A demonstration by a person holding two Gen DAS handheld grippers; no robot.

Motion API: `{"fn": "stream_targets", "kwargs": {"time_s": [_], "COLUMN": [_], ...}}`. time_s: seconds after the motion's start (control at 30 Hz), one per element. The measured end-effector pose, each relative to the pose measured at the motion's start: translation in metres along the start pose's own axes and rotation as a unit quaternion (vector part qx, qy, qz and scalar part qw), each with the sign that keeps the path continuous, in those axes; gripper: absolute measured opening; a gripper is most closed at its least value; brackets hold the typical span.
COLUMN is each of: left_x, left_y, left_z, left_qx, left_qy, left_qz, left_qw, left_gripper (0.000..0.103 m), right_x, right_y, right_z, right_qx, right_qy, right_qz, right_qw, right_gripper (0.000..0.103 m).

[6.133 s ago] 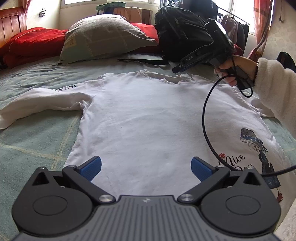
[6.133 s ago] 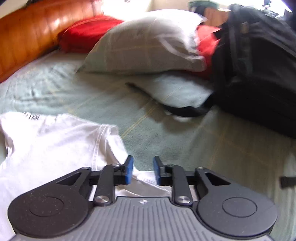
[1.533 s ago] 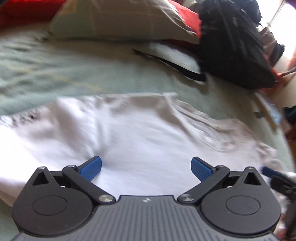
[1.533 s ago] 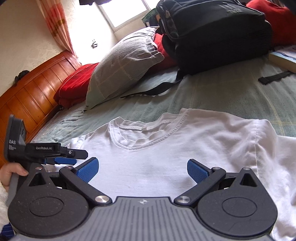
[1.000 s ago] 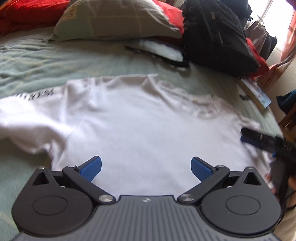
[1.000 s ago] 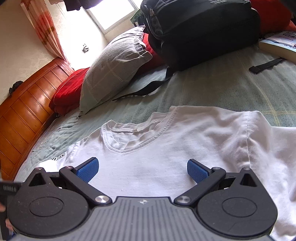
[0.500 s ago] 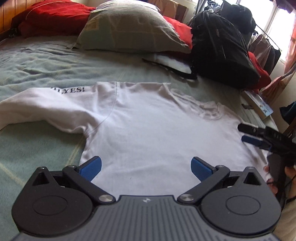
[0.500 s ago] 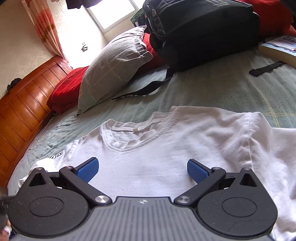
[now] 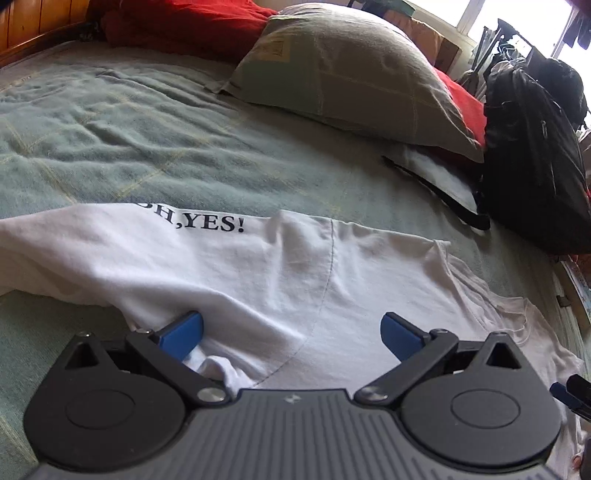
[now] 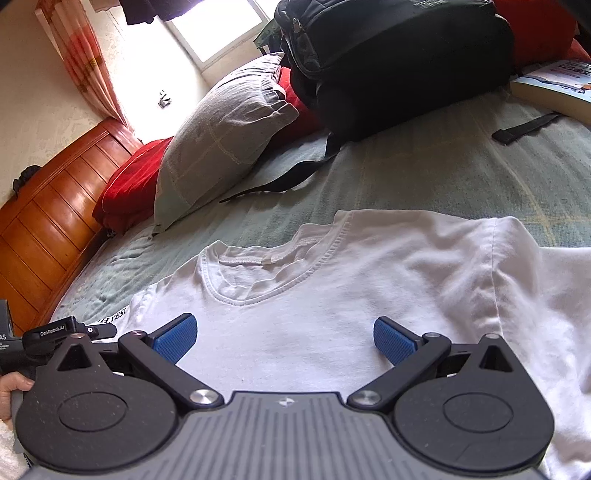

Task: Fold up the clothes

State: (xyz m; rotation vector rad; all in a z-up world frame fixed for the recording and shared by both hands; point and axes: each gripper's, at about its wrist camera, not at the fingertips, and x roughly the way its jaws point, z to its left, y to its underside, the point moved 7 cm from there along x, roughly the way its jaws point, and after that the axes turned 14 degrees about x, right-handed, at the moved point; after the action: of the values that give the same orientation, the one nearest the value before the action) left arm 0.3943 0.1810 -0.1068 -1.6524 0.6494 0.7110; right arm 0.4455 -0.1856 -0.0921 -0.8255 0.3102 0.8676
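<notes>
A white T-shirt (image 9: 280, 280) lies spread flat on the green bedspread, its long sleeve printed "OH,YES!" (image 9: 110, 240) stretching left. My left gripper (image 9: 291, 334) is open, low over the shirt at the armpit below that sleeve, with a bunch of cloth by its left finger. In the right wrist view the shirt (image 10: 332, 295) shows its collar (image 10: 258, 280) toward the pillows. My right gripper (image 10: 284, 338) is open over the chest below the collar. The left gripper's tip shows at that view's left edge (image 10: 62, 332).
A grey-green pillow (image 9: 354, 74) and red bedding (image 9: 177, 26) lie at the head of the bed. A black backpack (image 10: 388, 59) with a loose strap sits beyond the collar. A book (image 10: 554, 88) lies at far right. A wooden headboard (image 10: 48, 229) stands at left.
My left gripper has moved forward and left, down close to the shirt's left armpit and sleeve. My right gripper has stayed almost still over the chest.
</notes>
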Motion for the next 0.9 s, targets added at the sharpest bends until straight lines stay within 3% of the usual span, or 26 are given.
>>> {"fn": "stream_targets", "kwargs": {"time_s": [0.27,0.37,0.43,0.53,0.7,0.8,0.9], "left_x": [-0.036,-0.025,-0.027,-0.043,-0.065,-0.058,-0.050], "left_y": [0.025,0.043,0.048,0.046,0.044,0.059,0.083], "left_z": [-0.049,-0.040,-0.032,-0.033,-0.064,-0.078,-0.073], "left_qx": [0.063,0.057,0.051,0.053,0.093,0.116,0.125], "left_qy": [0.086,0.045,0.015,-0.004,0.042,0.049,0.026], "left_qz": [0.010,0.050,0.052,0.040,0.014,0.043,0.085], "left_qw": [0.9942,0.9961,0.9972,0.9978,0.9946,0.9911,0.9882], "left_gripper": [0.102,0.102,0.102,0.102,0.102,0.102,0.102], "right_x": [0.001,0.000,0.000,-0.004,-0.012,-0.012,-0.010], "right_y": [0.002,0.006,0.013,0.035,0.084,0.104,0.111], "right_z": [0.003,0.008,0.017,0.039,0.078,0.087,0.087], "right_qx": [-0.010,-0.023,-0.039,-0.083,-0.201,-0.246,-0.258], "right_qy": [0.005,-0.004,-0.028,-0.077,-0.121,-0.110,-0.097], "right_qz": [0.001,0.016,0.044,0.109,0.179,0.189,0.199], "right_qw": [1.000,1.000,0.998,0.987,0.955,0.944,0.941], "right_gripper": [0.103,0.103,0.103,0.103,0.103,0.103,0.103]}}
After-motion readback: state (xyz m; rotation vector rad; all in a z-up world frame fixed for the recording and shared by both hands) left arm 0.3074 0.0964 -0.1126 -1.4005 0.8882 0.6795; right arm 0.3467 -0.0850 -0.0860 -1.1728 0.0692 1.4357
